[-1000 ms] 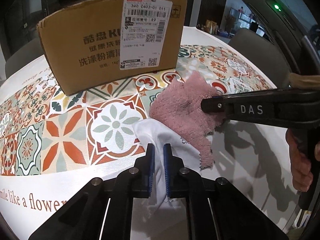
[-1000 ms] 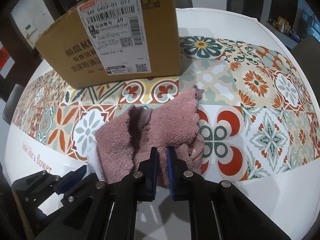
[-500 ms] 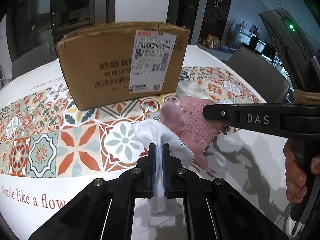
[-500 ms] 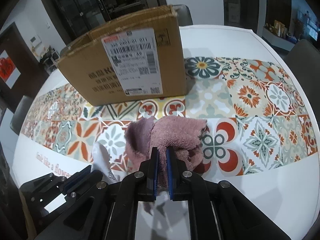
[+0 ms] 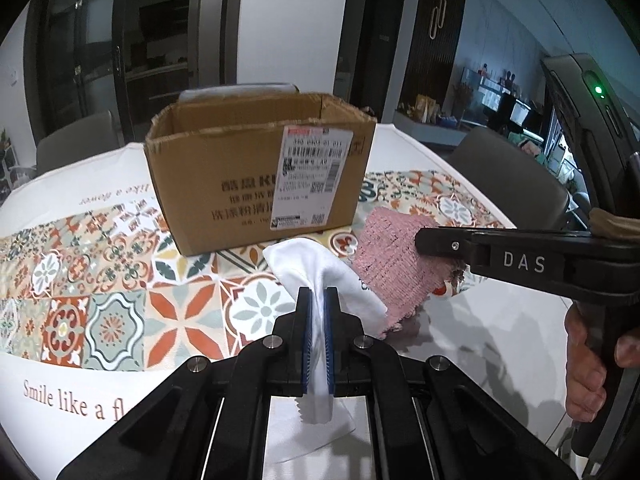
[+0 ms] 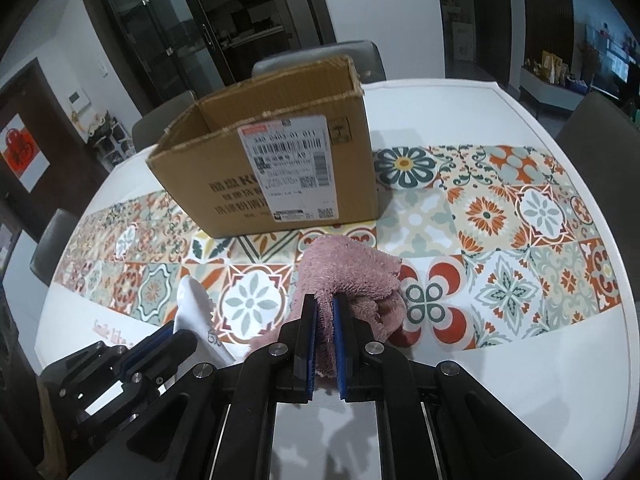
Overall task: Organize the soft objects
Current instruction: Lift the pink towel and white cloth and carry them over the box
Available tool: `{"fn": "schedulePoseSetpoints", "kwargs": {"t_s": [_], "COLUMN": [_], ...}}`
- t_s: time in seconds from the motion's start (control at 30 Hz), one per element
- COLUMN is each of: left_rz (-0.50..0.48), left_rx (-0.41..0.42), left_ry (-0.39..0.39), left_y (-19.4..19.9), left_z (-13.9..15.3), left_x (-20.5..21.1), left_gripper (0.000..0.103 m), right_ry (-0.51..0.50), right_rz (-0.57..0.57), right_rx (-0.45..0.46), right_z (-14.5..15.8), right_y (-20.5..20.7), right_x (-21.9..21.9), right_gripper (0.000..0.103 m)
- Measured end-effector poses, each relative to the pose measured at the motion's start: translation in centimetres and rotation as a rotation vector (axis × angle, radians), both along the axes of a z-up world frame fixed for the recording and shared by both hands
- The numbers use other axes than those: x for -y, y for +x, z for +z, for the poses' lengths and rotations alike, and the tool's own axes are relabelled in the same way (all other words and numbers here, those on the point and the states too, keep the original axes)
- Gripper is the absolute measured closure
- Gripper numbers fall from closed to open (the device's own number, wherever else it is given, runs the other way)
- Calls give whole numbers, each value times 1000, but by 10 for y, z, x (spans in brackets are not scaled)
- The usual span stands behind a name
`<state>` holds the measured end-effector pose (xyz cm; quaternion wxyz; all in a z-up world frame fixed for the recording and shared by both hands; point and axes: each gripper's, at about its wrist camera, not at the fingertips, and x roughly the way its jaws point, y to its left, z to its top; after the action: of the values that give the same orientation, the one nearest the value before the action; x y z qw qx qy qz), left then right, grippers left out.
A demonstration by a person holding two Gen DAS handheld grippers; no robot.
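Left wrist: hand-held gripper (image 5: 316,300) tilted down, clamping white cloth (image 5: 320,276).

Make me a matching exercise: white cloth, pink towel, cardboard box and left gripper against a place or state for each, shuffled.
1. white cloth
2. pink towel
3. box
4. left gripper

A. open-topped, on the table
B. in the right gripper
C. shut on fabric
D. pinched between blue pads, beside the pink one

Pairs: 1-D, 2-B, 3-A, 4-C

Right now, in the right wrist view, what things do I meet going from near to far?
Right tongs → pink towel → cardboard box → grey chair
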<state>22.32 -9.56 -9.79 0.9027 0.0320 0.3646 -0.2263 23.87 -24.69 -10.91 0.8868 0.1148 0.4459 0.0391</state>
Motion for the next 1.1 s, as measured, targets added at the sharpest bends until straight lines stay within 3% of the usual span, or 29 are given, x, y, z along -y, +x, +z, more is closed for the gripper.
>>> {"fn": "schedulePoseSetpoints", "kwargs": {"t_s": [1.1], "left_rz": [25], "left_rx": [223], "left_ry": [-47], "left_y": [5], "left_z": [89], "left_x": [-33], "left_gripper": [95], "right_ry": [12], "right_rz": [-27], "right_rx": [249], "right_z": [97], "right_y": [-20], "right_x": [-29], "right_gripper": [94]}}
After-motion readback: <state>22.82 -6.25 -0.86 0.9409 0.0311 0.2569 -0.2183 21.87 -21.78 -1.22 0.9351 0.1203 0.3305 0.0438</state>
